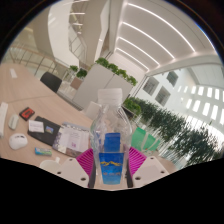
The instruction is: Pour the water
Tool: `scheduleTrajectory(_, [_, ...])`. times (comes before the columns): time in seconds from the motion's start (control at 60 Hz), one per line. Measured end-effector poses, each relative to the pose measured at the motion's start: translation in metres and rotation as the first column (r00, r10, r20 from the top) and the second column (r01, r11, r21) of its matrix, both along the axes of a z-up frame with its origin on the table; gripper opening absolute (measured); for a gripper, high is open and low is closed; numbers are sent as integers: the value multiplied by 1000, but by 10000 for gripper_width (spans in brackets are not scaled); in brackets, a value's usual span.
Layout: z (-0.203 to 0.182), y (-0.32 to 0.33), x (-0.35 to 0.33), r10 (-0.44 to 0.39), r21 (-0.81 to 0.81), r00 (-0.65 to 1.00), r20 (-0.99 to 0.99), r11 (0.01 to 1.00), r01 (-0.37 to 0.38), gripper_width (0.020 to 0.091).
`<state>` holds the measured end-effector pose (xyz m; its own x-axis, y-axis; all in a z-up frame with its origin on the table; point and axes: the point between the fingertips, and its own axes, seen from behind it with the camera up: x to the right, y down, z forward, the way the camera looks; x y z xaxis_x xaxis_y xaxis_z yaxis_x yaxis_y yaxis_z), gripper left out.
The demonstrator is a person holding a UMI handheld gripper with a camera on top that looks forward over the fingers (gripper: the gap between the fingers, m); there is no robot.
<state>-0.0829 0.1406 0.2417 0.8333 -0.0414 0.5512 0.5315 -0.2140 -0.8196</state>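
1 water bottle (110,145) pinched upright between the tongs' (110,163) 2 pink pads (87,160).

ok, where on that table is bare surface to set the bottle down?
Bare tabletop lies beyond the white items, toward the black chair. Crowded just ahead of the fingers around the bottle, which the gripper holds.

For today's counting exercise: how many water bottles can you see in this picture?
1. The water bottle stands upright between the pink pads of the hand-held gripper, which press its sides. The cluttered table beyond could hide others.
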Motion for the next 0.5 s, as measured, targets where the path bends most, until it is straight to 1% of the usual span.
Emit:
scheduleTrajectory(0.033, [-4, -1, 4, 26, 11, 990, -136, 1000, -25, 439])
scheduleTrajectory(0.067, [-26, -9, -1, 38, 57, 966, -256, 998, -25, 450])
scheduleTrajectory(0.083, [-26, -1, 3, 53, 27, 955, -292, 999, -47, 452])
scheduleTrajectory(0.117, [-34, 3, 11, 68, 12, 927, -368, 998, -68, 464])
scheduleTrajectory(0.133, [-58, -3, 10, 77, 32, 909, -410, 997, -70, 465])
scheduleTrajectory(0.15, [-57, 2, 15, 79, 11, 898, -432, 997, -83, 465])
scheduleTrajectory(0.183, [-67, 4, 25, 86, 19, 872, -482, 996, -87, 465])
scheduleTrajectory(0.233, [-84, 6, 44, 70, 4, 852, -518, 997, -80, 464])
scheduleTrajectory(0.25, [-106, 8, 46, 73, 9, 846, -528, 997, -80, 465])
scheduleTrajectory(0.267, [-102, 6, 52, 69, -3, 846, -529, 997, -83, 465])
scheduleTrajectory(0.283, [-112, 6, 52, 71, 0, 841, -536, 996, -84, 465])
scheduleTrajectory(0.367, [-130, 7, 65, 80, -5, 821, -565, 995, -101, 464])
scheduleTrajectory(0.5, [-162, -3, 65, 85, -35, 806, -586, 991, -130, 463])
